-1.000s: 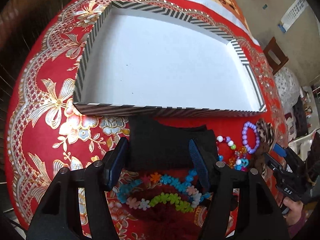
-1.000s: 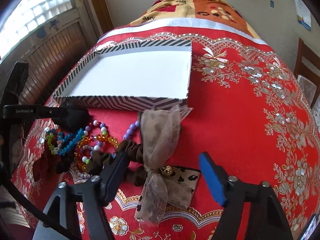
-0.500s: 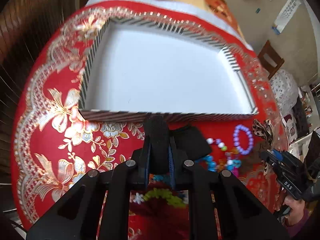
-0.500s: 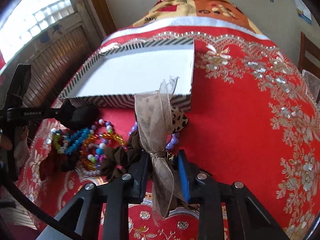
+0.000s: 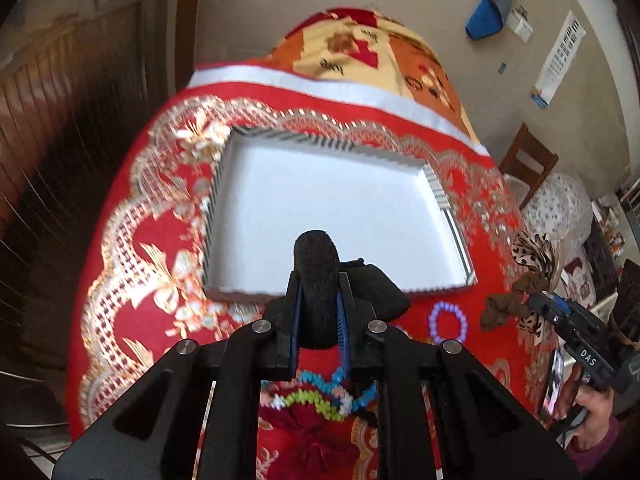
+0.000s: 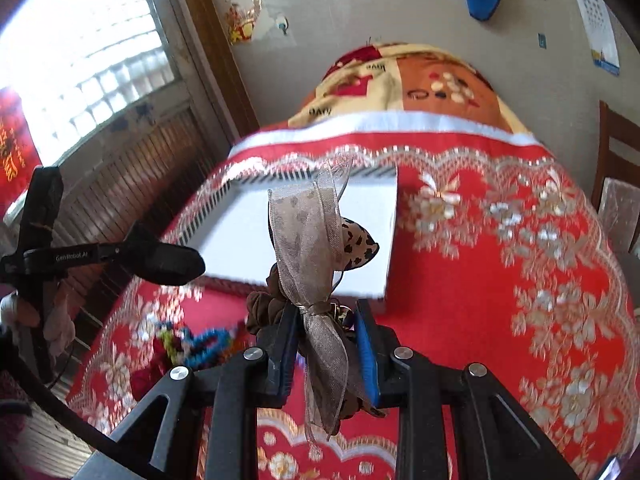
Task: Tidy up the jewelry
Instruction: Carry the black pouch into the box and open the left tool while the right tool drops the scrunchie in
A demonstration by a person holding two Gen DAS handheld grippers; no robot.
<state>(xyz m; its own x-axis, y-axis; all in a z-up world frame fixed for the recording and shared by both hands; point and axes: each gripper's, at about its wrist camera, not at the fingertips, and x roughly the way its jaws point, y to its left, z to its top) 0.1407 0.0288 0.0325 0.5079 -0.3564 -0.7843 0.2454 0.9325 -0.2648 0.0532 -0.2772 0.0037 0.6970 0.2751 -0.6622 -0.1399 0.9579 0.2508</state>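
Left tool (image 5: 318, 308) clamped, lifting black band (image 5: 317, 276), right tool (image 6: 327, 332) raising ribbon bow (image 6: 308, 236)

The box (image 5: 320, 216) sits on the tabletop (image 5: 132, 280). Before it, nearer the cameras, lie the bead bracelet (image 5: 448, 322) to the right and the flower strands (image 5: 320, 396) to the left.

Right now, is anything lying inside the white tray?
No: in the left wrist view the tray shows a bare white floor, and the black headband is held above it in the left gripper.
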